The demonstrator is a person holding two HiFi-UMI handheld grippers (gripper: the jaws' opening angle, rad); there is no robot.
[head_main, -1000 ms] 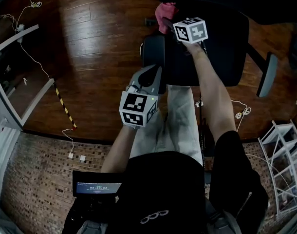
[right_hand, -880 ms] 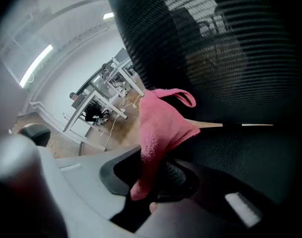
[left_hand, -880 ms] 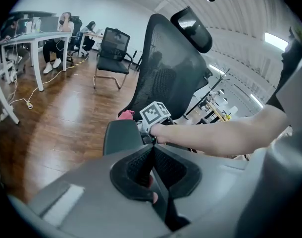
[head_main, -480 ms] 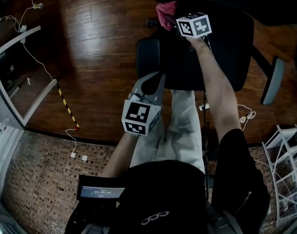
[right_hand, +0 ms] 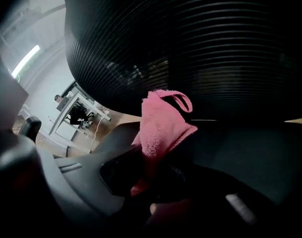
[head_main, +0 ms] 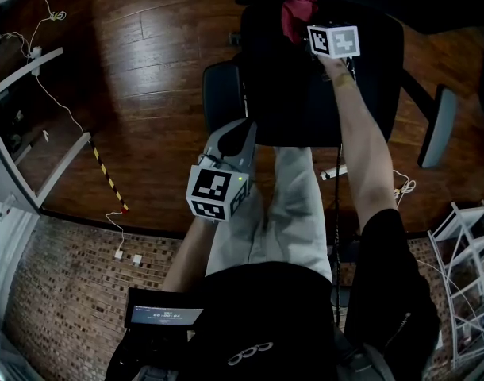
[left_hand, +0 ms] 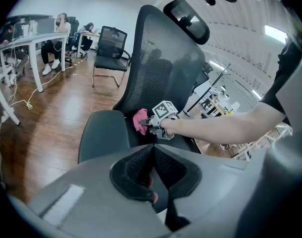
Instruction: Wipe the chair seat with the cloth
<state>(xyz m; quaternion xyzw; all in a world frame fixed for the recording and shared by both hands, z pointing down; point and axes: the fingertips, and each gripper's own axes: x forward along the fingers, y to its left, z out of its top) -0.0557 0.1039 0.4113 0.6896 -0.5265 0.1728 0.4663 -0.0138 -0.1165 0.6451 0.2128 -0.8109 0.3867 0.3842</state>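
Note:
A black office chair stands in front of me, its seat (head_main: 361, 94) dark in the head view and its mesh back (left_hand: 161, 68) tall in the left gripper view. My right gripper (head_main: 304, 24) is shut on a pink cloth (head_main: 297, 10), held low over the rear of the seat near the backrest. The cloth (right_hand: 161, 128) fills the middle of the right gripper view, bunched between the jaws, and shows small as the cloth (left_hand: 140, 120) in the left gripper view. My left gripper (head_main: 236, 137) is shut and holds nothing, hanging near the chair's left armrest (head_main: 220, 94).
Wooden floor (head_main: 139, 70) surrounds the chair. The right armrest (head_main: 436, 121) sticks out at the right. A white desk frame (head_main: 20, 133) and cables lie at the left, a white rack (head_main: 468, 252) at the lower right. More chairs (left_hand: 109, 46) and seated people are far off.
My right gripper has carried the pink cloth rightward and farther back over the seat, toward the backrest. The left gripper has stayed near the left armrest, shifting only slightly.

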